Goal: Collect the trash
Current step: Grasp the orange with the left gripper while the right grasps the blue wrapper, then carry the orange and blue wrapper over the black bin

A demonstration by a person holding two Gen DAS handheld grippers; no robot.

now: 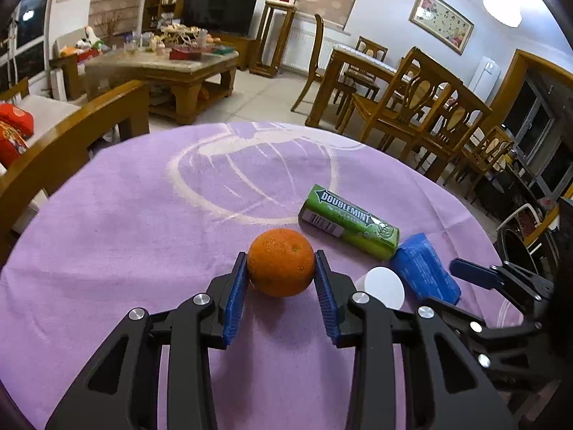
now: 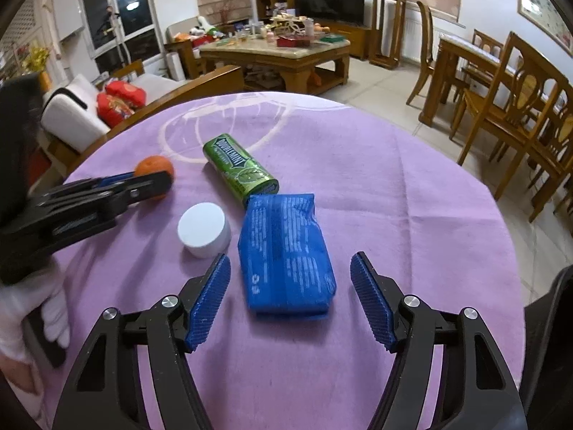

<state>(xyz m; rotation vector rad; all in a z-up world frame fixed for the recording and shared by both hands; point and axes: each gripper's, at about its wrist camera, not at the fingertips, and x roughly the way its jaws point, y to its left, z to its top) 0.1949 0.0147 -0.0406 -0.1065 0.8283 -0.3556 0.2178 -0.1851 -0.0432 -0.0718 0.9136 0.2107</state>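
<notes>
So the round orange fruit [image 1: 281, 262] sat near the middle of the desk [image 1: 125, 236], and the left hand-held gripper [image 1: 281, 268] had its blue ribbed pads pinching it on both sides, probably to lift it off as trash. Right of the orange lay a white round lid [image 2: 204, 229], beyond that a green Doublemint gum tube [image 2: 240, 170] and a crumpled blue plastic packet [image 2: 286, 261], all bunched together. The right hand-held gripper [image 2: 290, 302] was spread wide around the packet's near end, pads not touching it. Purple cloth with a white print covered the desk. Behind the orange: wooden chairs, a cluttered coffee table and a dark TV.
</notes>
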